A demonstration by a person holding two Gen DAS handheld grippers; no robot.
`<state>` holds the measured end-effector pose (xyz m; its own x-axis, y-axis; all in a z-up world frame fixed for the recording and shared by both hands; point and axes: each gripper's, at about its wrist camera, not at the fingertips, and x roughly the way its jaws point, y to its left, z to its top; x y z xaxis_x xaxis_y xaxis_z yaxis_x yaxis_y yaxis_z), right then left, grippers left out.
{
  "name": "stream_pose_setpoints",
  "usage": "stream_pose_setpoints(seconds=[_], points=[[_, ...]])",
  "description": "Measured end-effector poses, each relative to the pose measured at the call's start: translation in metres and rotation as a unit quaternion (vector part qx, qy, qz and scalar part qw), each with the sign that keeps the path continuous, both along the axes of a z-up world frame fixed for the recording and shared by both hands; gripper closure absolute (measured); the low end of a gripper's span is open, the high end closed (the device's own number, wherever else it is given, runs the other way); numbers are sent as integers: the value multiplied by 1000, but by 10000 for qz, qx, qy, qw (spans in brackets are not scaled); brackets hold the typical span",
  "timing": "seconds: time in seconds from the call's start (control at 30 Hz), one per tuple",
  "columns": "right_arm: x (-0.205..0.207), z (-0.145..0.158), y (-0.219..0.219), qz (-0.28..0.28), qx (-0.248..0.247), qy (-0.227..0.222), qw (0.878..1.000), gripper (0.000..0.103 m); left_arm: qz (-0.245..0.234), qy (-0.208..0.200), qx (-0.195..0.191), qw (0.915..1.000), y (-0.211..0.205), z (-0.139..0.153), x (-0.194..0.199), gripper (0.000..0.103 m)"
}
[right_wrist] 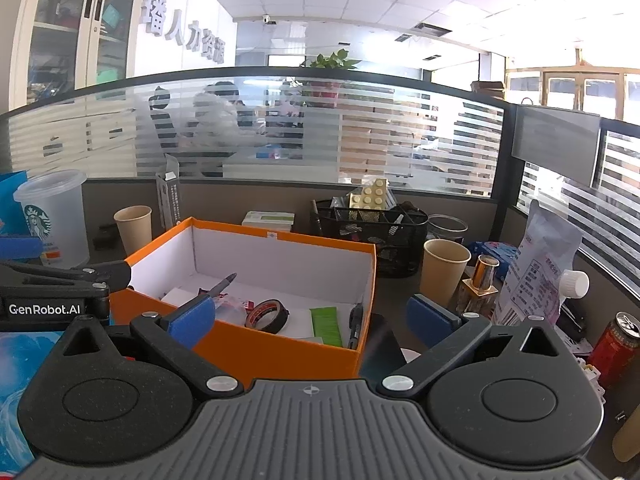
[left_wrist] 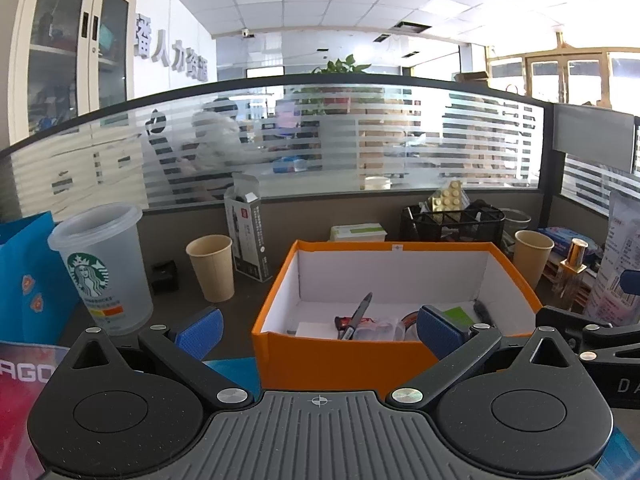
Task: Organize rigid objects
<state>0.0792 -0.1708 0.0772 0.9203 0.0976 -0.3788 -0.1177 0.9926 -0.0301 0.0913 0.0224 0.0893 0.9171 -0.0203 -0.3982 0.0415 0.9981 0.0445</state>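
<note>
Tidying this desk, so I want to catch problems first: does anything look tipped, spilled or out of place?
Nothing spilled. The pen leans tilted inside the orange box rather than lying flat, and a yellow brick sticks up askew from the black mesh organizer.

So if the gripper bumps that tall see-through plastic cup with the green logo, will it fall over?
Probably, yes. The tall translucent plastic cup with the green logo looks empty, so it is likely light and easy to tip. It is tall, with a base narrower than its rim, so a bump near the top would likely topple it. Its smooth round wall may then let it roll.
</note>
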Motion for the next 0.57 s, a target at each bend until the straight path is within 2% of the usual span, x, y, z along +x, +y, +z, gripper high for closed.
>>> stream_pose_setpoints(seconds=[0.17,0.33,0.43,0.57], points=[[-2,0,0,-20,-13,-3,10000,0,-63,-19,-72,10000,2,-3,-1,0],[-5,-2,1,-44,-33,6,10000,0,-184,135,-532,9983,12,-7,-2,0],[-5,-2,1,-39,-30,8,10000,0,-128,-256,-795,9964,20,-10,-13,0],[-6,-4,4,-43,-59,36,10000,0,-74,-452,-313,9985,17,-9,-18,0]])
